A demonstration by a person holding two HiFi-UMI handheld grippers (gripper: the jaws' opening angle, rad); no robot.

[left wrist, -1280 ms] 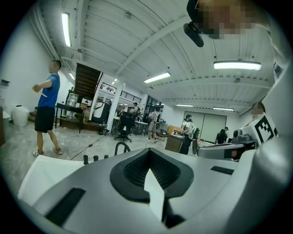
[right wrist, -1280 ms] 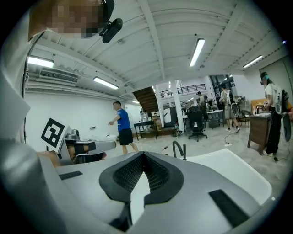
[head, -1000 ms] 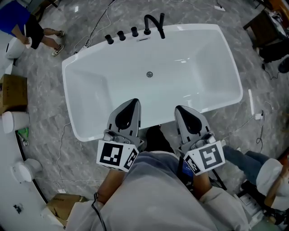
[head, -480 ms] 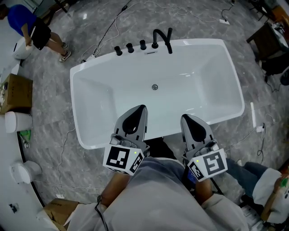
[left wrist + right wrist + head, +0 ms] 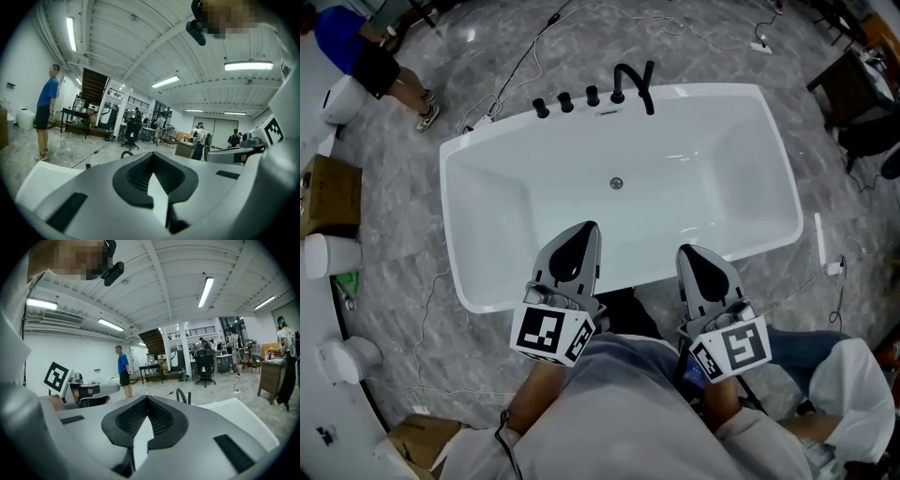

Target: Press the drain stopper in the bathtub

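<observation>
A grey marbled floor (image 5: 441,112) strewn with thin cables (image 5: 511,66) surrounds a white bathtub (image 5: 487,286). The tub fills the middle of the head view.

The left gripper (image 5: 587,229) and right gripper (image 5: 688,251) are side by side over the tub's near rim, tips pointing across the basin. Each gripper's own view shows its jaws pressed together at the tips, with nothing between them. Only a pale sliver shows through the gap behind the ribbed pads.

The drain stopper (image 5: 616,183) is a small round grey disc on the tub bottom. It lies ahead of both grippers, well apart from their tips and closer to the left gripper's line than the right's. It is too small to tell whether it is raised or pressed down.

Beyond it, on the rim farthest from the grippers, are a black faucet (image 5: 635,82) and a row of black knobs (image 5: 567,101).

Both gripper views look level across the room rather than down. They take in only a white strip of the tub and the curve of the faucet, so the basin floor is hidden there.

Far to the left gripper's left, a person in a blue top (image 5: 358,49) is cut off by the frame corner. A cardboard box (image 5: 328,192) is cropped at the edge. The wearer's grey shirt (image 5: 619,412) covers the floor behind the grippers.
</observation>
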